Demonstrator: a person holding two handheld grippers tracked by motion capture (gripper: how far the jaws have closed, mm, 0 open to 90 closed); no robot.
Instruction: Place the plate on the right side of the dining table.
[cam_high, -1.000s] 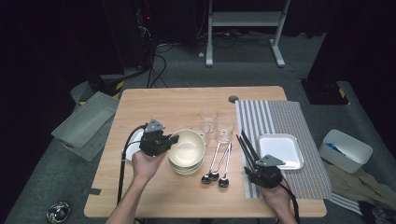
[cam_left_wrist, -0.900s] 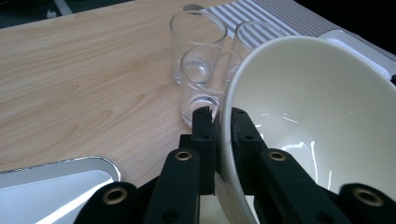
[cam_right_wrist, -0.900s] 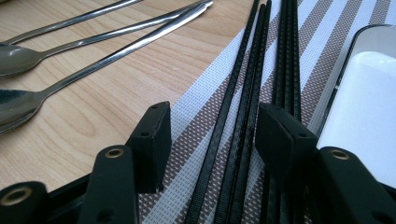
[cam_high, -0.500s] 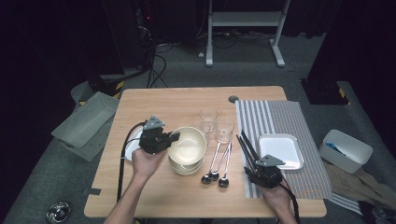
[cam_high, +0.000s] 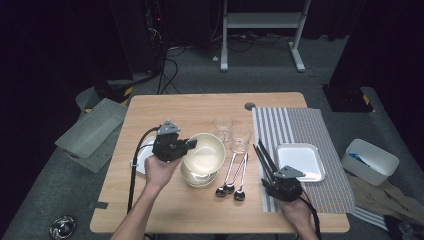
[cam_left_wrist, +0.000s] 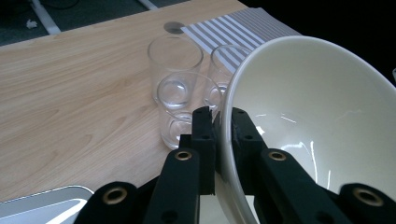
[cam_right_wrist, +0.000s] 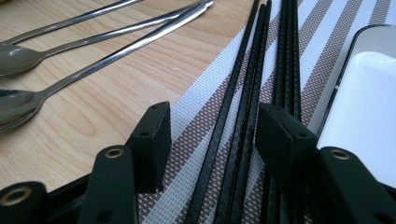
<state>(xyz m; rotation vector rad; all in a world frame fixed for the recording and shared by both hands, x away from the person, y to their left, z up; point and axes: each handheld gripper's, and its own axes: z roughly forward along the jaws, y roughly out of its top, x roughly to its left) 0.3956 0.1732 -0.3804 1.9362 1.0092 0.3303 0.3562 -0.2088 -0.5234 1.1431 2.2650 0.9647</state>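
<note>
- The left gripper (cam_high: 192, 145) is clamped on the rim of a cream, round ceramic bowl (cam_high: 205, 152); in the left gripper view its two black jaws pinch the bowl's (cam_left_wrist: 308, 126) wall from either side, one pad inside and one outside.
- That bowl is lifted and tilted, its opening turned up and to the right, just above a second cream bowl (cam_high: 197, 177) that sits on the light wooden table (cam_high: 165, 112), left of the middle and on the near half.
- Left of the bowls, under the left hand (cam_high: 159, 170), lies a white plate (cam_high: 141, 161), partly hidden.
- Two clear drinking glasses (cam_high: 223, 126) stand just beyond the bowls, one (cam_high: 240, 138) a little nearer and to the right; the left gripper view shows them (cam_left_wrist: 175, 70) past the bowl's rim.
- Steel spoons (cam_high: 230, 175) lie side by side right of the bowls, their heads toward the near edge.
- The right gripper (cam_high: 270, 177) rests at the near left edge of a grey striped placemat (cam_high: 300, 125), its jaws spread apart and gripping nothing.
- In the right gripper view, black chopsticks (cam_right_wrist: 243, 112) lie on the mat between those open jaws, with the pads clear of them on each side.
- A white rectangular tray (cam_high: 300, 161) sits on the mat, just right of the chopsticks (cam_high: 264, 159).
</note>
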